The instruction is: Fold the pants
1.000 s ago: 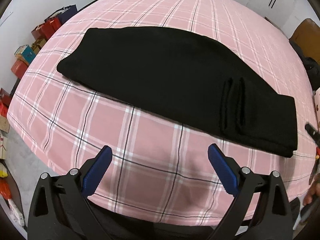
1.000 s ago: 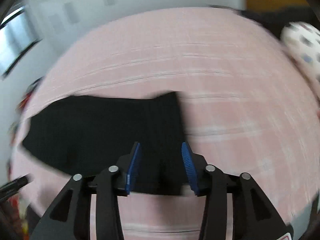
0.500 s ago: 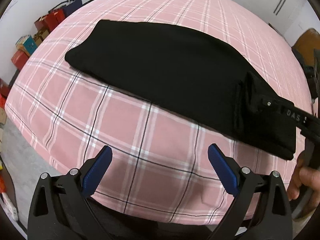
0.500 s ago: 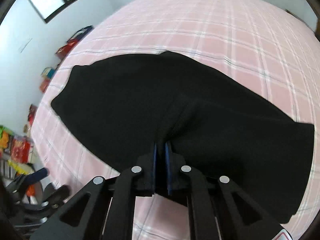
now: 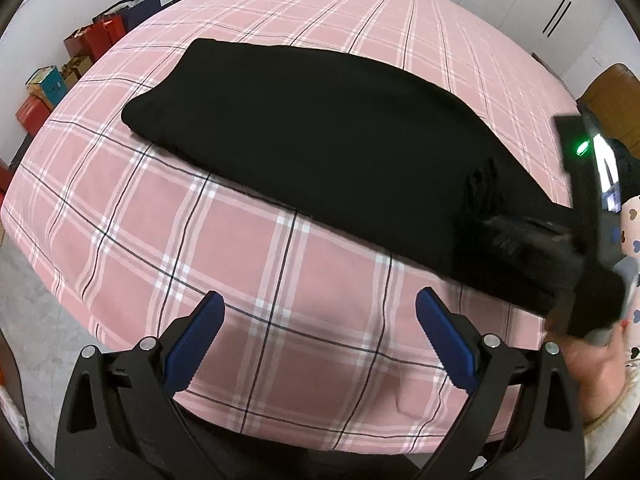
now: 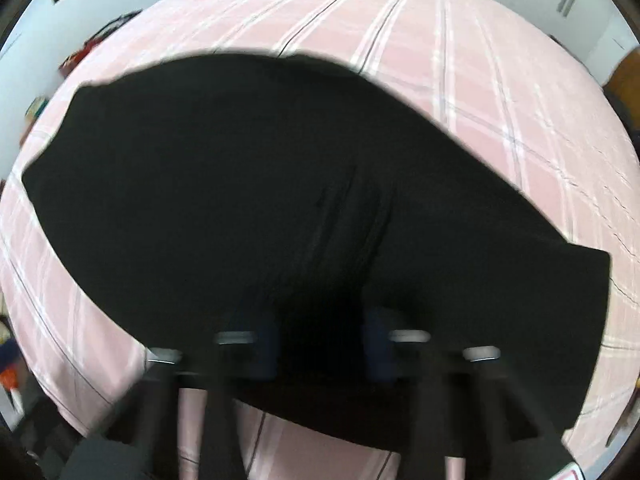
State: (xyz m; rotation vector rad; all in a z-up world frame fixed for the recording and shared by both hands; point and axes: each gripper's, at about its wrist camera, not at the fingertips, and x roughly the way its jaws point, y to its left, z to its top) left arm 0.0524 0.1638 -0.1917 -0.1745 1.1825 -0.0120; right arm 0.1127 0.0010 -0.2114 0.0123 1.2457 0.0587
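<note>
Black knit pants (image 5: 320,144) lie as a long flat slab on pink plaid bedsheet (image 5: 280,280). Left gripper (image 5: 320,336): jaws wide, nothing held, ribbed blue pads (image 5: 446,338) above sheet. Right gripper (image 6: 320,340): blurred, jaws closing, bunched pants fabric pinched between them.

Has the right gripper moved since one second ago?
Yes. The right gripper, earlier barely visible beside the bed, now is over the black pants, at their right end.
</note>
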